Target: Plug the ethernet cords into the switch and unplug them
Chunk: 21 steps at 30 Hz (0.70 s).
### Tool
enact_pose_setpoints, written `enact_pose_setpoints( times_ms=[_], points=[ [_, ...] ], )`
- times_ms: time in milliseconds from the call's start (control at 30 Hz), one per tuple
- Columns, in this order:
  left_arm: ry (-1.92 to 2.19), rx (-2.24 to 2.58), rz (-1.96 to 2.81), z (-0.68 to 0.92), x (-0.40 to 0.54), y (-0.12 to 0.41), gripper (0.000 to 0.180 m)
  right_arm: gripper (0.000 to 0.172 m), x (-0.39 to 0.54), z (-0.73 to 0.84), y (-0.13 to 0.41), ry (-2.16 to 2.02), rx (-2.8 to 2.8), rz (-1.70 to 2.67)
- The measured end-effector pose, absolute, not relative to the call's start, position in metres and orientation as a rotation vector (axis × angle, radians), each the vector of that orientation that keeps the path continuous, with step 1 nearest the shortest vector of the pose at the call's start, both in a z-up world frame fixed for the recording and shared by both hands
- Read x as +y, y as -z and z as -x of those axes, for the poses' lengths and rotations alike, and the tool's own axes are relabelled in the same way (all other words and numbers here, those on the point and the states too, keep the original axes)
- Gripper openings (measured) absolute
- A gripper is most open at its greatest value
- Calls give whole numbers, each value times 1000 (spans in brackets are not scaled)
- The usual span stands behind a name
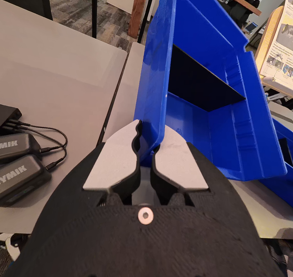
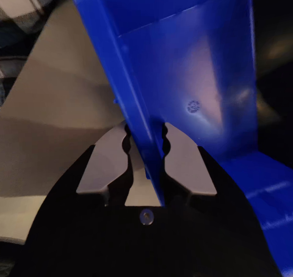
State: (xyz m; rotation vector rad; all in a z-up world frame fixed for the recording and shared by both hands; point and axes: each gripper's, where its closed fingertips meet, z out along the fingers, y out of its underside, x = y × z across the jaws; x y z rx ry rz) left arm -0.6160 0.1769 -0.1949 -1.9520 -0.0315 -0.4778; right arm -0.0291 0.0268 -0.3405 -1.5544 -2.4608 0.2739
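Observation:
A large blue plastic bin [image 1: 158,63] is tilted up off the pale table [image 1: 55,79]. My left gripper [image 1: 149,136] is shut on its near wall, with one finger [image 1: 120,150] outside and the other [image 1: 174,155] inside. The right wrist view is blurred. In it my right gripper [image 2: 145,126] straddles another stretch of the bin's rim [image 2: 139,110]. Its left fingertip [image 2: 117,136] touches the outer lip and its right pad [image 2: 177,139] lies against the inner wall. The bin's inside looks bare apart from a black divider [image 1: 198,82]. No switch or ethernet cord shows.
At the left edge a black box [image 1: 8,115] has thin black cables [image 1: 52,131] running to two dark power banks [image 1: 19,179]. A second blue bin [image 1: 283,142] lies under the first at the right. A paper instruction sheet [image 1: 280,39] stands beyond it. There is about 65 centimetres between the tips of the two grippers.

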Motion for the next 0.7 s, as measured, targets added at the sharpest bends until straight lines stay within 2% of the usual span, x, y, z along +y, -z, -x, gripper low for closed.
enact_pose_setpoints(
  times_ms=[33,100,400,700],
  points=[
    [483,-38,1944,617,175,194,8,30,26,34,341,-291,-2485,1531],
    [490,-45,1931,621,172,193,8,29,34,43,341,-241,-2508,1519],
    [473,-82,1891,651,161,188,8,28,95,129,343,-230,-2493,1574],
    [433,-126,1850,674,137,184,9,27,213,261,344,-178,-2208,1913]
  ],
)
